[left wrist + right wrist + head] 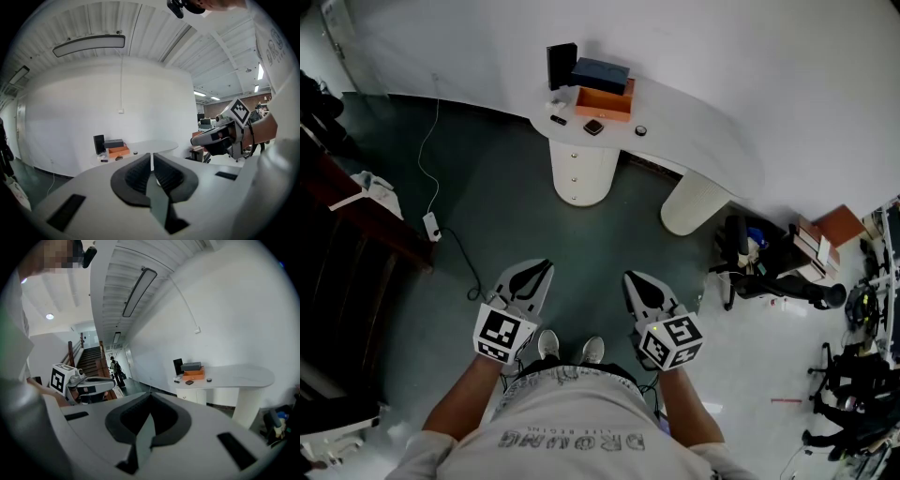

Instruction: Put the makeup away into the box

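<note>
Far ahead, a white curved table (694, 108) carries an open orange box (605, 101) with a dark lid (600, 73) behind it and a black upright case (562, 66). Small makeup pieces lie by the box: a black compact (593, 127), a small round pot (640, 130) and a dark stick (558, 119). My left gripper (546, 267) and right gripper (630, 278) are held side by side over the floor, well short of the table, both shut and empty. The box (117, 151) shows small beyond the shut left gripper (152, 154), and the box (194, 375) likewise beyond the shut right gripper (150, 394).
The table stands on two round white legs (581, 173) (694, 204). A white cable with a plug block (431, 225) lies on the dark floor at left, beside dark furniture (347, 216). Chair parts and clutter (769, 272) crowd the right. A person (115, 369) stands far off near stairs.
</note>
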`<state>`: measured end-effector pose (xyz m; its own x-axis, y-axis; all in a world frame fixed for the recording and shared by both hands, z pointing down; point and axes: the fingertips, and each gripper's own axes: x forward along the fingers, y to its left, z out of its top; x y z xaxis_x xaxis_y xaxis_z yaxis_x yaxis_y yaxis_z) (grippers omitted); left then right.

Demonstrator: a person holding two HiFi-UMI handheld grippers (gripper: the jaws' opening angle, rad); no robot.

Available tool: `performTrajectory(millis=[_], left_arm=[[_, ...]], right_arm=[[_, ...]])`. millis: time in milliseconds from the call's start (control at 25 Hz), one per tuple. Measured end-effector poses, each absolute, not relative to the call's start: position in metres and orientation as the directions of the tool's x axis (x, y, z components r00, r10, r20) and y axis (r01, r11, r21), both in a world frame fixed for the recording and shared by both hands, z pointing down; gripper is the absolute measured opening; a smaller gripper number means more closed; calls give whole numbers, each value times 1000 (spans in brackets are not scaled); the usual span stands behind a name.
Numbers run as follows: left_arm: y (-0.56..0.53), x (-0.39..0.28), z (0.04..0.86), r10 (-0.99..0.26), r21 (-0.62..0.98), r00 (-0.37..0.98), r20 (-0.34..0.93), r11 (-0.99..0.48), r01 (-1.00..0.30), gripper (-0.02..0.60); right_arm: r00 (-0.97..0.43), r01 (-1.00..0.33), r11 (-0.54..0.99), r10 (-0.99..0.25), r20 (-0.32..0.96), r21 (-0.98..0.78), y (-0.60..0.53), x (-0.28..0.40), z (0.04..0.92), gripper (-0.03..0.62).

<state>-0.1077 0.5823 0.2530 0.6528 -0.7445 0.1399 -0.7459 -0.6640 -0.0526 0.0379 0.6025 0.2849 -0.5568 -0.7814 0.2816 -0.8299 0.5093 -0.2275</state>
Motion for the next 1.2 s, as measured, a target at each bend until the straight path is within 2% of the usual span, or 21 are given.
performTrajectory(millis=[600,960,1200], left_arm=[[581,-110,251,-743,-55,657,133,-667,-743,35],[582,-108,250,-741,-53,657,137,-668,-742,61],[582,-107,249,-744,-54,654,135,-664,-745,75]], right_arm=[[-550,-835,510,-785,285,-206,597,34,284,8],[-538,-843,502,-794,284,-193,599,39,281,9],[-534,-846,500,-797,282,-187,597,41,279,35]])
